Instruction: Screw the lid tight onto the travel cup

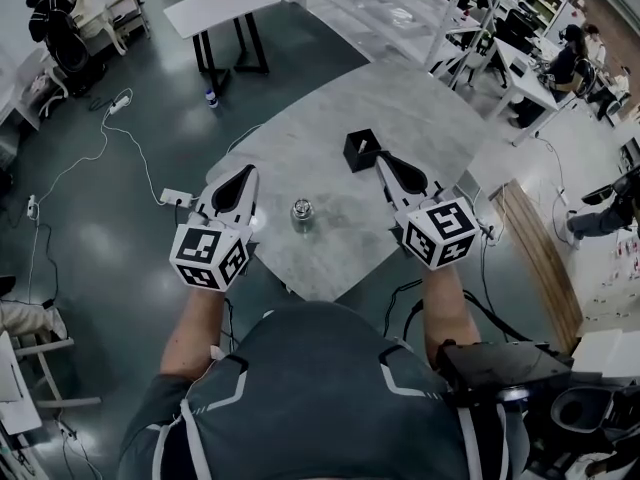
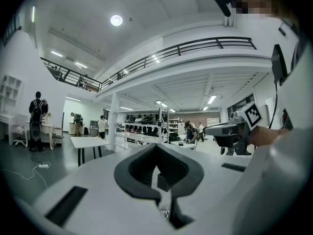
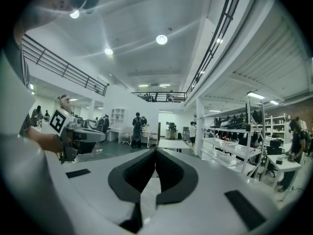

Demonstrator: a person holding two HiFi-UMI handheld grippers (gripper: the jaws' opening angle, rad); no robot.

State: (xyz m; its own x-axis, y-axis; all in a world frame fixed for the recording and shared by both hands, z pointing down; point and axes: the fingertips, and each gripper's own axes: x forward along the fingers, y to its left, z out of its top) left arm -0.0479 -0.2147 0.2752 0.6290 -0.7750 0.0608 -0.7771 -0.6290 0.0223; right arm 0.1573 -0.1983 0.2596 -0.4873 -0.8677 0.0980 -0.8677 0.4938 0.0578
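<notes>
Item: travel cup point(image 1: 302, 213), upright on table point(image 1: 420, 98), between both grippers, touching neither | lid: not distinguishable | left gripper point(image 1: 244, 176): jaws pressed together, empty | right gripper point(image 1: 386, 162): likewise | method: likely spread 1 pair to steady the cup body, then twist.

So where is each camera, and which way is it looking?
Head view: on the person's head, looking steeply down at the table, cup, forearms, left gripper, right gripper.
Left gripper view: on the left gripper, looking level along its shut jaws; right gripper at right.
Right gripper view: on the right gripper, level too; left gripper at left.
Shared: each gripper view shows the other gripper.
</notes>
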